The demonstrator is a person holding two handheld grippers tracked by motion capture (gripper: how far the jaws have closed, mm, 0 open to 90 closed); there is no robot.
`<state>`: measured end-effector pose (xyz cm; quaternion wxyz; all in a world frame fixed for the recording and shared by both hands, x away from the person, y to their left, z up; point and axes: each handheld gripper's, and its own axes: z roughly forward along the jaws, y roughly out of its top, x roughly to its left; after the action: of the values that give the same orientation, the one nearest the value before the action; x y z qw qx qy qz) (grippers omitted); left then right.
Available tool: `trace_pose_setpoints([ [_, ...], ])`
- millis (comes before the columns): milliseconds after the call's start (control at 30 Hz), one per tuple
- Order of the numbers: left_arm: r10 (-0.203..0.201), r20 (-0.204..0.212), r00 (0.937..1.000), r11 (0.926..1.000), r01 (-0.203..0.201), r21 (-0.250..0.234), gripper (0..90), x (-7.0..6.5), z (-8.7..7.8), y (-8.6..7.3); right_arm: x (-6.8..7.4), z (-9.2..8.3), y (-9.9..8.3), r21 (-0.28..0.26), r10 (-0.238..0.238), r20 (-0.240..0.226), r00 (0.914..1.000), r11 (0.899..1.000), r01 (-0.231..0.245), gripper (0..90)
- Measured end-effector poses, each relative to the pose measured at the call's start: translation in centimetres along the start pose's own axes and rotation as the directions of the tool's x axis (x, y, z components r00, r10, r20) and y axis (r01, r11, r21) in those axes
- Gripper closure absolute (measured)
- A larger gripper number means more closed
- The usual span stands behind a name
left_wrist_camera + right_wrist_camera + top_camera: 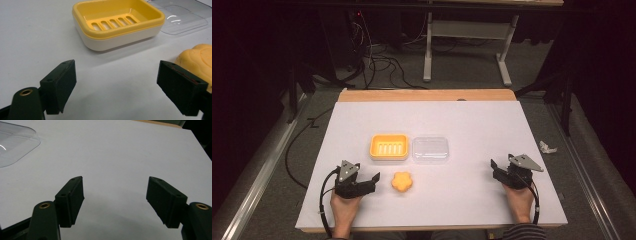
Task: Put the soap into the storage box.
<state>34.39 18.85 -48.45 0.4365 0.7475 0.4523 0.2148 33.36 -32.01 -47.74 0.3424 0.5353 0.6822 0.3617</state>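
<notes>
We are holding the left hand-held gripper [373,179] low over the white counter [472,125], jaws spread wide and empty, just beside the orange flower-shaped soap [402,181], not touching it. The right hand-held gripper [498,168] is resting well apart, jaws also spread and empty. Farther back, the yellow soap dish [389,146] is sitting just beside its clear lid [430,149].

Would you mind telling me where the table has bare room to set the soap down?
Bare table runs from the clear lid to the right gripper, and behind the yellow soap dish. It is crowded between the left gripper, the soap and the dish.
</notes>
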Motion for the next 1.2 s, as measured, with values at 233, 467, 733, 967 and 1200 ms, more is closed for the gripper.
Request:
trace_pose_setpoints([
  [233,0.008,0.003,1.0,1.0,-0.008,0.001,17.1,-0.05,-0.02,-0.01,0.1,0.03,-0.01,0.0,-0.014,0.001,0.9999,1.0,0.014,31.6],
  [467,-0.003,-0.002,1.0,1.0,0.003,-0.006,18.0,0.05,-0.07,0.0,0.16,0.06,0.01,0.008,-0.008,-0.002,1.0,1.0,0.008,32.5],
  [733,-0.006,-0.007,1.0,0.9999,0.006,-0.011,20.1,0.06,-0.13,0.0,0.15,0.13,0.03,0.011,-0.005,0.0,1.0,1.0,0.005,32.8],
  [967,-0.009,0.011,0.9999,0.9999,0.009,-0.007,20.8,0.15,-0.08,0.06,0.03,0.18,0.06,0.02,-0.003,-0.003,1.0,1.0,0.003,33.1],
  [1200,0.001,0.024,0.9997,1.0,-0.001,0.0,23.3,0.09,-0.05,0.16,0.03,0.2,0.06,0.021,-0.003,-0.001,1.0,1.0,0.003,33.2],
])
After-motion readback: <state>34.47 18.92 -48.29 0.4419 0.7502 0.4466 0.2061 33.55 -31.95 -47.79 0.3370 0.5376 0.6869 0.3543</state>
